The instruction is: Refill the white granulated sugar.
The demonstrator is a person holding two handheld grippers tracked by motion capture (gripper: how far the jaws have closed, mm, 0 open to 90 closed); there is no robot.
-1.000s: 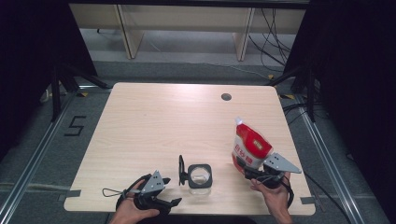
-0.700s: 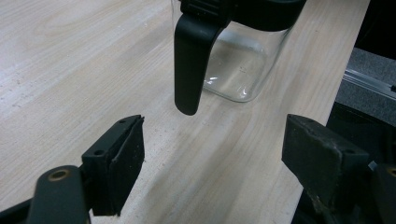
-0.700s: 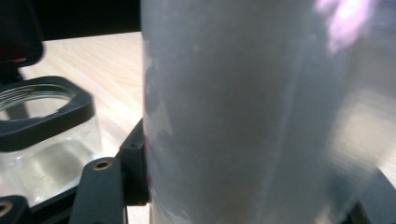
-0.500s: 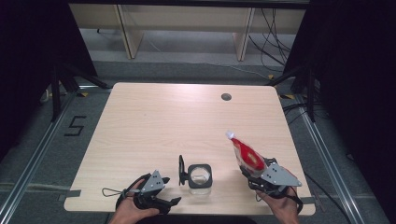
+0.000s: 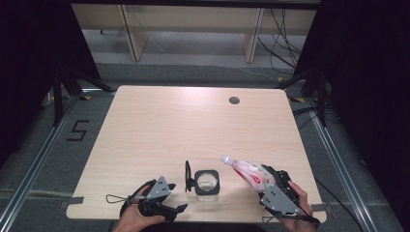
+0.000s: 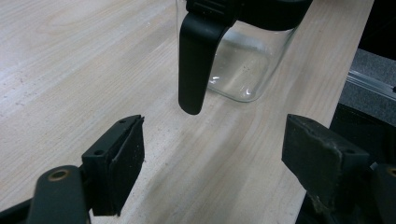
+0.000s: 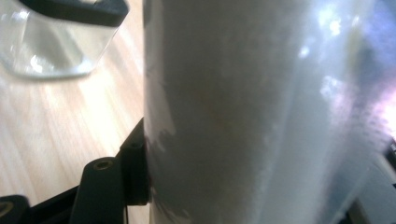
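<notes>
At the table's near edge, the right gripper (image 5: 265, 180) clasps a red-and-white soft plastic pouch with a white spout (image 5: 247, 172), tilted with the spout toward the clear square glass jug with a black rim and handle (image 5: 207, 182). Just left of the jug, the left gripper (image 5: 180, 209) rests with jaws spread and nothing between them, facing the handle. Beyond lies the pale wooden table (image 5: 193, 125) with a small round dark grommet hole (image 5: 234, 100).

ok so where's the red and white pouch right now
In the high view the red and white pouch is near the table's front right, held in the right claw, tilted with its spout toward the glass jar on its left.
</notes>
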